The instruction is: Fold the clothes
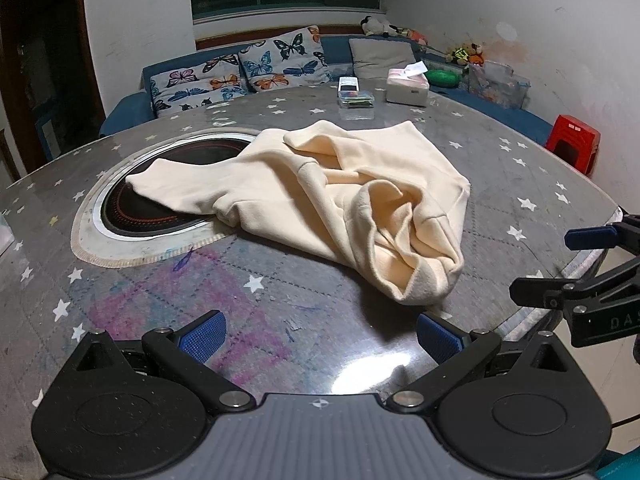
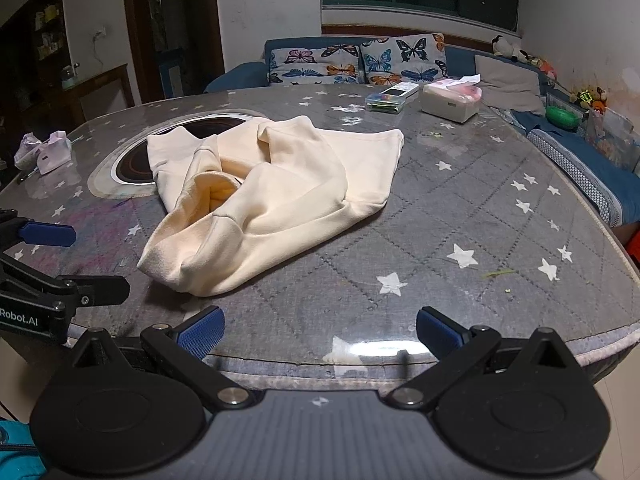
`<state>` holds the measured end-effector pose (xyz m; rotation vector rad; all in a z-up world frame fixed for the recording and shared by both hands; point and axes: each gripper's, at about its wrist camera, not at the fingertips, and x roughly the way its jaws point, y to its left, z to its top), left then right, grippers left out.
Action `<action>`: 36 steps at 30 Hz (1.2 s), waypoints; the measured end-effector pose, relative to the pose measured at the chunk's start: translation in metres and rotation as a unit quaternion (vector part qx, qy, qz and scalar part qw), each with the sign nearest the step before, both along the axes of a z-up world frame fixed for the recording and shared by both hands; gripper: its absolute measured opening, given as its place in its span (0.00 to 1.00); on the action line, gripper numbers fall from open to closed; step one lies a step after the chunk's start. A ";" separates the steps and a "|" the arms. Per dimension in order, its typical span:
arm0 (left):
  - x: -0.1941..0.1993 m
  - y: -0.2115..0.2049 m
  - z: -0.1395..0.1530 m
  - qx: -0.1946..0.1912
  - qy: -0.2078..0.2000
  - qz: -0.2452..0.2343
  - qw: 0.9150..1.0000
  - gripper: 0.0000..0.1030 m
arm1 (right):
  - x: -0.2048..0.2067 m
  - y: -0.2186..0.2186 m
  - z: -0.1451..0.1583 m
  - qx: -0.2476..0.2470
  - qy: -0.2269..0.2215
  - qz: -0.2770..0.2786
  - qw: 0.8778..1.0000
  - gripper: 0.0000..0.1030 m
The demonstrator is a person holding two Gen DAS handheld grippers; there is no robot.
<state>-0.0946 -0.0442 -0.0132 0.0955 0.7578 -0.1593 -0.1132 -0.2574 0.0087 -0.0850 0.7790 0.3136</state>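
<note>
Left wrist view: a crumpled cream fleece garment [image 1: 320,200] lies in a heap on a round grey quilted table with white stars under a glossy clear cover [image 1: 280,320], its far sleeve draped over a dark circular inset hob [image 1: 132,208] at ten o'clock. The left gripper [image 1: 320,338], with blue ribbed pads, hovers at six o'clock with jaws spread wide and empty, just short of the garment's ribbed hem. The right gripper [image 1: 556,264] enters at three o'clock over the table edge, jaws likewise apart and holding nothing. At twelve o'clock sit a white tissue box [image 1: 407,88] and a small clear plastic case [image 1: 355,98]; beyond them butterfly-print cushions [image 1: 240,72] rest on a blue sofa [image 1: 500,108]. A red plastic stool [image 1: 573,144] stands at two o'clock.
</note>
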 end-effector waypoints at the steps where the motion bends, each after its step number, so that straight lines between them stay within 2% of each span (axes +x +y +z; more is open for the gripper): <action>1: 0.000 -0.001 0.000 0.001 0.000 -0.001 1.000 1.00 | 0.000 0.001 0.000 0.000 0.000 -0.001 1.000 1.00; 36: 0.009 -0.004 -0.002 0.008 0.008 -0.020 1.000 1.00 | 0.015 0.008 0.000 -0.003 -0.003 0.007 1.000 1.00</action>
